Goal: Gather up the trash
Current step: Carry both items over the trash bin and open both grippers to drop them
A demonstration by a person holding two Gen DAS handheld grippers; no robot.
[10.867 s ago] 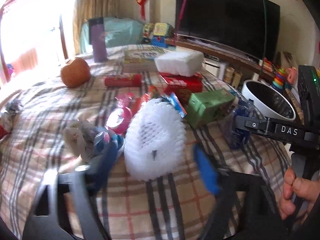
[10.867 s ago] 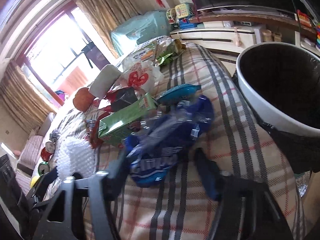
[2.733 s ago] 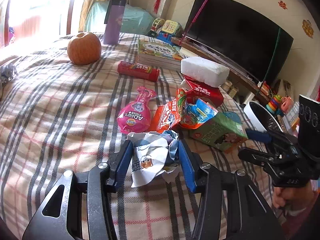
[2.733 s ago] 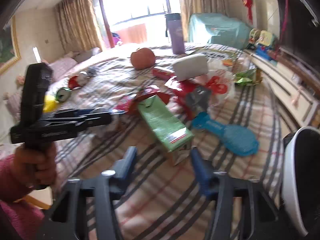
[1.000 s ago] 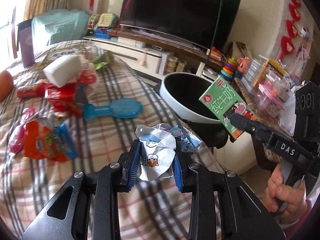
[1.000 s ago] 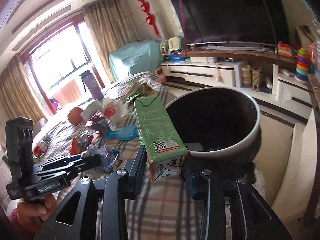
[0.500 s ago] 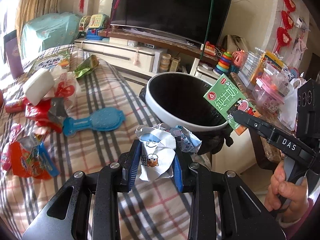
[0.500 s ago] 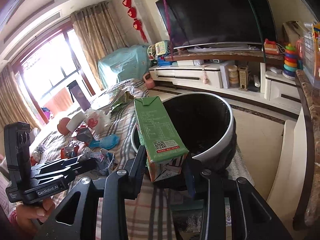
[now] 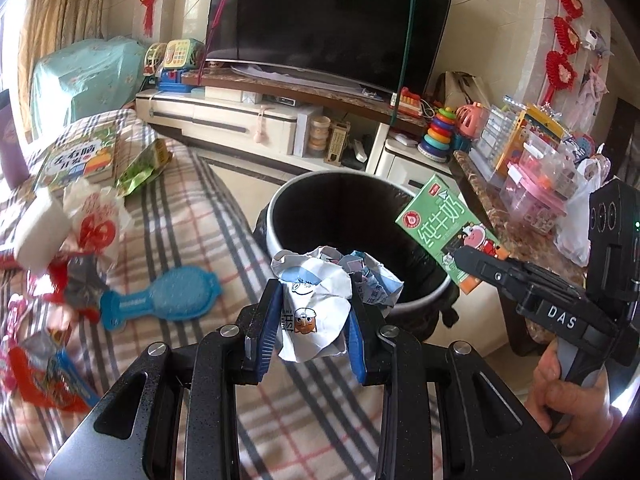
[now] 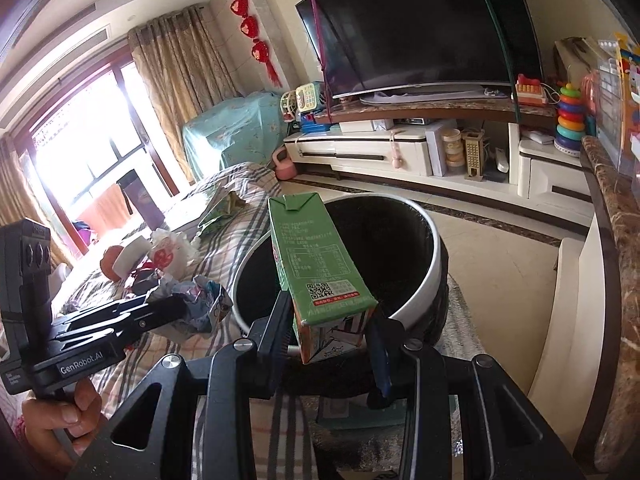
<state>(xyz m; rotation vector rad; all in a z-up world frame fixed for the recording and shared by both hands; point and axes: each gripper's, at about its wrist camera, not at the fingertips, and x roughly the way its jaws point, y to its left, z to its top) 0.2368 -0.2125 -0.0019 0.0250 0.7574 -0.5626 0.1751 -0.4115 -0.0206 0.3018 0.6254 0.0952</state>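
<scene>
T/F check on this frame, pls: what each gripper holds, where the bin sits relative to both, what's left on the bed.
1. The left gripper is shut on a crumpled wrapper. True.
2. The right gripper is open with nothing in it. False: it is shut on a green milk carton.
3. The trash bin has a white rim and a dark inside. True.
4. The green milk carton already lies at the bottom of the bin. False: it is clamped in the jaws, held in front of the bin's opening.
5. A blue brush lies on the plaid bedspread. True.
6. The TV is showing a bright picture. False: its screen is dark.
</scene>
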